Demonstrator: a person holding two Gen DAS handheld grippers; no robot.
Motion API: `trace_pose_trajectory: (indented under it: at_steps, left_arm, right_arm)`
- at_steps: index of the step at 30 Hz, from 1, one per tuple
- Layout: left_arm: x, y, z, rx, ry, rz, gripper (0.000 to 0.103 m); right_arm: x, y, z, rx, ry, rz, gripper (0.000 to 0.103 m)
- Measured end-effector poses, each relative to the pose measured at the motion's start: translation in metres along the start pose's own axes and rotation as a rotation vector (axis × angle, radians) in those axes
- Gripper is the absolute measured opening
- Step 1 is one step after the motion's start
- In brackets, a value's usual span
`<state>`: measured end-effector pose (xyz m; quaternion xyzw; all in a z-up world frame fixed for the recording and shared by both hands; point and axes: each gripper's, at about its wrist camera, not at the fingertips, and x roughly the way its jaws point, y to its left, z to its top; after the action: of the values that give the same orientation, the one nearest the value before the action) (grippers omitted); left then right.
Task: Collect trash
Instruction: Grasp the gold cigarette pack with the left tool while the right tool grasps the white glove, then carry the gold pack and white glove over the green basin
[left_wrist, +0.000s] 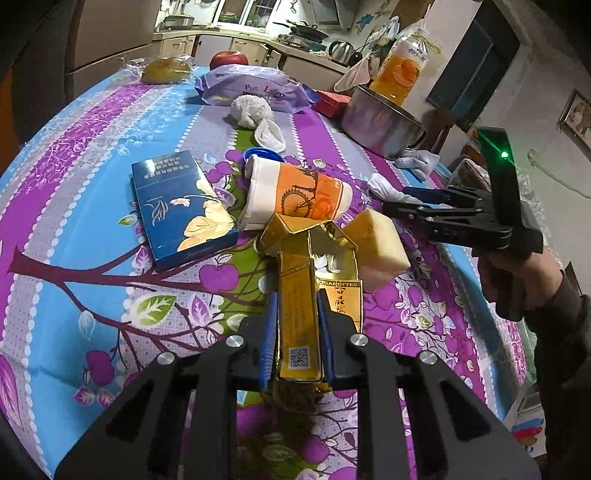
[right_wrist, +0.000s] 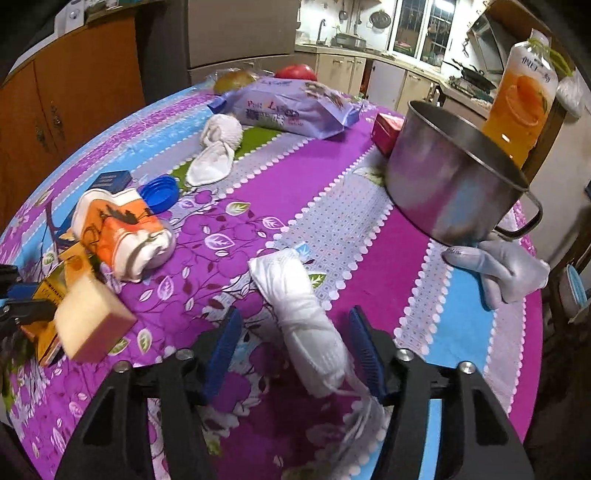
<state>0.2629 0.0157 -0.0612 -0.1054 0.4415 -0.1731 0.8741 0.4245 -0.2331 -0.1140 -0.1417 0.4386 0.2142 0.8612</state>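
My left gripper (left_wrist: 295, 299) is shut on an opened gold cigarette box (left_wrist: 297, 317), held just above the tablecloth. Beyond it lie a crushed orange paper cup (left_wrist: 295, 194), a blue cigarette box (left_wrist: 181, 206) and a yellow sponge (left_wrist: 382, 245). My right gripper (right_wrist: 293, 325) is open, its blue pads on either side of a rolled white tissue wad (right_wrist: 299, 317) lying on the table. The cup (right_wrist: 122, 232), sponge (right_wrist: 92, 317) and gold box (right_wrist: 51, 291) also show at the left of the right wrist view. The right gripper appears in the left wrist view (left_wrist: 402, 201).
A steel pot (right_wrist: 454, 188) stands at the right with an orange juice bottle (right_wrist: 524, 96) behind it and a grey glove (right_wrist: 498, 269) in front. Farther back lie a white cloth (right_wrist: 218, 147), a blue lid (right_wrist: 160, 194), a purple wipes pack (right_wrist: 291, 107), a red box (right_wrist: 386, 131) and fruit.
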Motion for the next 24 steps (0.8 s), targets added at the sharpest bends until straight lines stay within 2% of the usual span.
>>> trace_pose_trajectory:
  at_steps: [1, 2, 3, 8, 13, 18, 24]
  left_arm:
    - [0.000, 0.000, -0.001, 0.001, -0.001, -0.001, 0.019]
    - [-0.001, -0.001, -0.001, 0.006, -0.003, 0.000, 0.019]
    - [-0.001, -0.002, -0.001, 0.009, -0.007, 0.002, 0.019]
    - [-0.003, -0.004, -0.005, 0.006, -0.037, 0.015, 0.019]
    - [-0.022, -0.009, -0.007, 0.021, -0.133, 0.076, 0.019]
    - [-0.044, -0.024, -0.010, 0.063, -0.241, 0.169, 0.019]
    - [-0.067, -0.054, -0.007, 0.114, -0.340, 0.196, 0.019]
  right_arm:
    - [-0.001, 0.001, -0.001, 0.009, -0.012, -0.002, 0.043]
    - [-0.002, 0.002, -0.003, 0.018, -0.020, -0.012, 0.030]
    - [-0.004, 0.003, -0.006, 0.036, -0.031, -0.023, 0.028]
    - [-0.021, 0.011, -0.024, 0.127, -0.105, -0.035, 0.027]
    - [-0.061, 0.029, -0.051, 0.249, -0.215, -0.047, 0.027]
    - [-0.105, 0.051, -0.076, 0.321, -0.326, -0.092, 0.027]
    - [-0.162, 0.075, -0.101, 0.368, -0.453, -0.147, 0.027]
